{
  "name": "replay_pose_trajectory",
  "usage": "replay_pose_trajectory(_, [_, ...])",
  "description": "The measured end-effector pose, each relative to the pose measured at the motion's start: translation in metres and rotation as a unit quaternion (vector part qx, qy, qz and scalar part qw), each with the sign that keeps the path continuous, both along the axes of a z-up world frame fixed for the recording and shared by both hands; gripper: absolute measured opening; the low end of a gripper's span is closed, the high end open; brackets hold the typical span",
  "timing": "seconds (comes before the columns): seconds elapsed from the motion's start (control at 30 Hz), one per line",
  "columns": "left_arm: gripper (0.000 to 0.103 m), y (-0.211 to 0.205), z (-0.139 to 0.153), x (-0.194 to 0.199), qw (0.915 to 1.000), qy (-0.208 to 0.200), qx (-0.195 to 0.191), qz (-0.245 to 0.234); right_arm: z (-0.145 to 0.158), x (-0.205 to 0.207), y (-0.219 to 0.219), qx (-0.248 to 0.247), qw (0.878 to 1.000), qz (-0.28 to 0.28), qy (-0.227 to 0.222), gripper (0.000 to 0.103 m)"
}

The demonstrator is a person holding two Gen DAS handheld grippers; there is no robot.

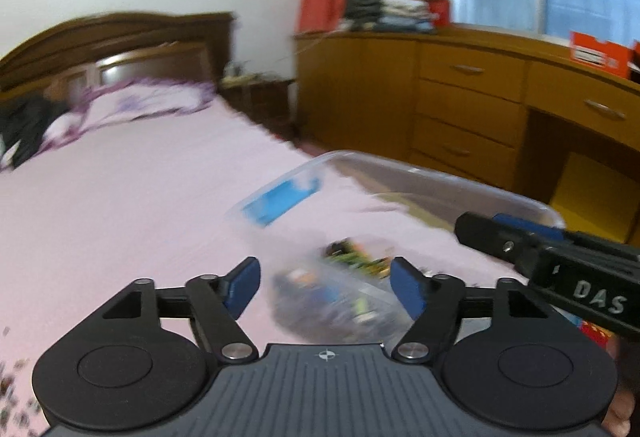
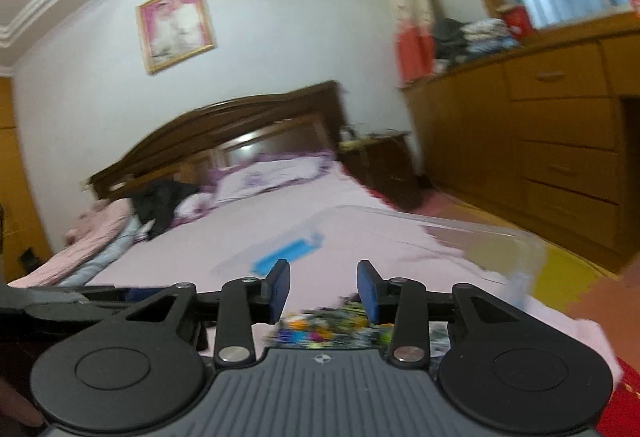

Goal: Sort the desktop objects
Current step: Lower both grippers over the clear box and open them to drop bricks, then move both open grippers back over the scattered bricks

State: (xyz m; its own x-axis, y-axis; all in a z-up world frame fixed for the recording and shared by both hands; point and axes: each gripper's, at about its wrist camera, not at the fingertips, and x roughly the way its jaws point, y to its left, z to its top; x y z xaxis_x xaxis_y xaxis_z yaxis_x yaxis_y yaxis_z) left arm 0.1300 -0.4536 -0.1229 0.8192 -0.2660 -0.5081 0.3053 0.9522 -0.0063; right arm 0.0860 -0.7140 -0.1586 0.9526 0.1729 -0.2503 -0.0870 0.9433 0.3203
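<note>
Left gripper [image 1: 325, 287]: blue-padded fingers [image 1: 245, 285] set wide apart, nothing clamped between them. Black linkage arms, ribbed grey body.

Right gripper [image 2: 324, 289]: blue pads parted to a moderate gap, gripping nothing. In the left wrist view its black fingers [image 1: 496, 233] enter from the right, tips at the near rim of the box; lettering "DAS" on its side.

Clear plastic storage box [image 1: 420, 177]: rectangular, rounded corners, translucent walls, blue clip handle [image 1: 280, 201] on its left end. Lies on the bed ahead of both grippers, apparently tilted; motion blur smears its outline, and its right end is cut by the right gripper.

Small desktop objects [image 2: 324, 329]: a jumbled multicoloured heap, green, orange, blue, yellow, just beyond and below the fingertips, at the near end of the box. Individual items cannot be told apart through the blur; whether they sit inside the box or beside it is unclear.

Bed sheet [image 1: 140, 197]: pink, smooth cloth.

Headboard [image 1: 120, 41]: dark wood, curved top.

Dresser [image 1: 460, 97]: honey-coloured wood, drawers with metal handles.
</note>
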Motion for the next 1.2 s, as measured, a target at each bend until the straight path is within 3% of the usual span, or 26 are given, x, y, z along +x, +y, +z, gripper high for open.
replay_pose_trajectory(0.13, [0.074, 0.012, 0.013, -0.007, 0.9996, -0.001, 0.014, 0.023, 0.008, 0.007, 0.011, -0.003, 1.000, 0.019, 0.013, 0.046])
replay_pose_trajectory(0.23, [0.088, 0.020, 0.019, -0.016, 0.9994, -0.007, 0.017, 0.030, 0.018, 0.014, 0.020, -0.018, 1.000, 0.015, 0.019, 0.052])
replay_pose_trajectory(0.3, [0.089, 0.028, 0.019, -0.026, 0.9992, -0.011, 0.009, 0.038, 0.024, 0.014, 0.030, -0.035, 0.999, 0.015, 0.016, 0.054])
replay_pose_trajectory(0.47, [0.095, 0.054, 0.008, -0.052, 0.9973, -0.012, 0.018, 0.070, 0.029, -0.006, 0.079, -0.045, 0.997, 0.061, 0.024, 0.060])
replay_pose_trajectory(0.6, [0.099, 0.101, -0.010, -0.077, 0.9943, 0.005, 0.016, 0.105, 0.021, -0.016, 0.130, -0.056, 0.992, 0.108, 0.045, 0.068])
replay_pose_trajectory(0.9, [0.102, 0.247, -0.033, -0.124, 0.9787, 0.052, 0.039, 0.195, -0.001, -0.038, 0.294, -0.069, 0.969, 0.207, 0.114, 0.071])
replay_pose_trajectory(1.03, [0.102, 0.302, -0.033, -0.133, 0.9658, 0.078, 0.036, 0.245, 0.000, -0.051, 0.368, -0.076, 0.954, 0.269, 0.112, 0.078])
replay_pose_trajectory(1.2, [0.102, 0.349, -0.036, -0.147, 0.9481, 0.149, 0.048, 0.277, 0.008, -0.051, 0.434, -0.071, 0.929, 0.325, 0.163, 0.081])
